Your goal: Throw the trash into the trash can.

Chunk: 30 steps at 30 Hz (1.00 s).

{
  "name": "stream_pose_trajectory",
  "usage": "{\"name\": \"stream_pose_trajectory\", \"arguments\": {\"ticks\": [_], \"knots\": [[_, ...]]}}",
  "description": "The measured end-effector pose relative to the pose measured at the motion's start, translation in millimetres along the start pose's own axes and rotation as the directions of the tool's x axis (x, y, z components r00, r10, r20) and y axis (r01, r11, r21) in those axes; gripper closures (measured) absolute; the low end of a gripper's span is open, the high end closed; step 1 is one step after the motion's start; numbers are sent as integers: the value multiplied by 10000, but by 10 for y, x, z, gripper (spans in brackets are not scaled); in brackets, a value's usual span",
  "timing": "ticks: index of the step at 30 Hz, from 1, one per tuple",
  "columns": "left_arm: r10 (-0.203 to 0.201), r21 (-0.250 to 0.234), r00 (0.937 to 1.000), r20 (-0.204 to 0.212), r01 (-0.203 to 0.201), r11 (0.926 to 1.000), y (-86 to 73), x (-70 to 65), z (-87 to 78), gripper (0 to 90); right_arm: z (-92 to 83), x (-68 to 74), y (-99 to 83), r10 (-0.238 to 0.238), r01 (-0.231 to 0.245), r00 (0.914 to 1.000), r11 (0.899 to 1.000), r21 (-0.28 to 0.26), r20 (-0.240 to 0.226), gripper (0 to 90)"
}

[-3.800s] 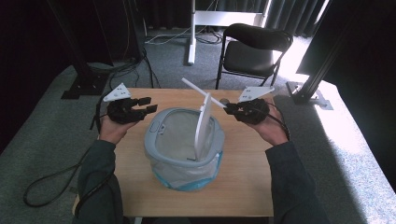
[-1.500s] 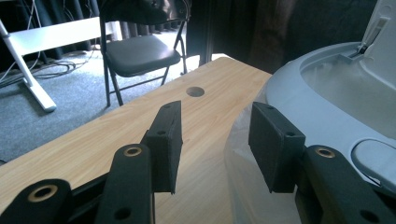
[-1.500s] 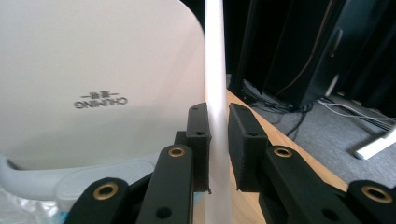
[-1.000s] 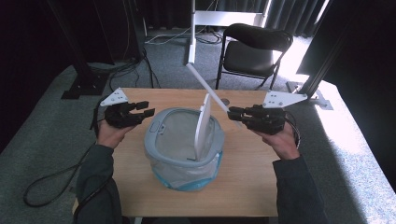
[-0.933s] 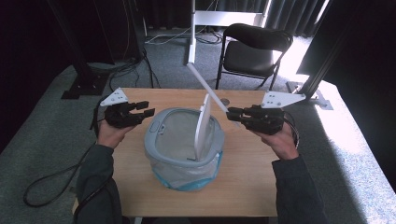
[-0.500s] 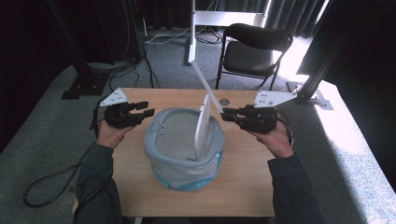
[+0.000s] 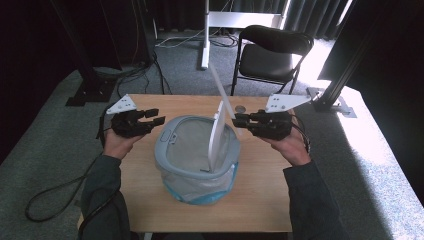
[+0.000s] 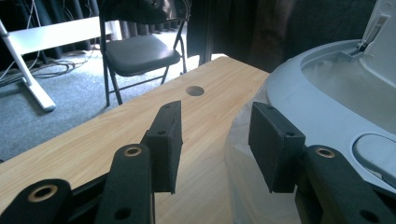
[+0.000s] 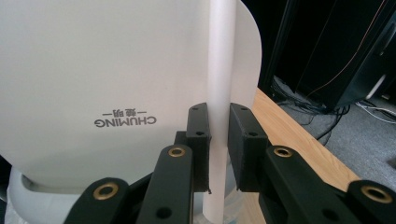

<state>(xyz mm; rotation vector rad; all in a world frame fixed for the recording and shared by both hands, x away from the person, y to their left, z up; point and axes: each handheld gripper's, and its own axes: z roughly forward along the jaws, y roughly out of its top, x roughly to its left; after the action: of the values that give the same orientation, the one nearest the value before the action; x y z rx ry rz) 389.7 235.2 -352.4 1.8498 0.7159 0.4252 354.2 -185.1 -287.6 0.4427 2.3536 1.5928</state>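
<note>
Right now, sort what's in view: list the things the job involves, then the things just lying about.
In the job:
- white strip, clamped in the right gripper
- grey bin with its raised white lid and clear liner
- left gripper, open beside the bin's rim

Just about:
- black folding chair
- white stand
- floor cables
- wooden table, only bearing the bin

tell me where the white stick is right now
In the high view the white stick slants up over the table's far right part, beside the bin's raised lid; its lower end is clamped in the right gripper.
</note>
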Motion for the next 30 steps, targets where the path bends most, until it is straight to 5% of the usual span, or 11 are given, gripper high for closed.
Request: {"name": "stream_pose_trajectory", "arguments": {"ticks": [30], "knots": [[0, 31, 10000, -7, 0, 10000, -12, 14, -11, 546, 21, -184, 85, 229, -217, 9989, 9993, -298, 410, 792]]}}
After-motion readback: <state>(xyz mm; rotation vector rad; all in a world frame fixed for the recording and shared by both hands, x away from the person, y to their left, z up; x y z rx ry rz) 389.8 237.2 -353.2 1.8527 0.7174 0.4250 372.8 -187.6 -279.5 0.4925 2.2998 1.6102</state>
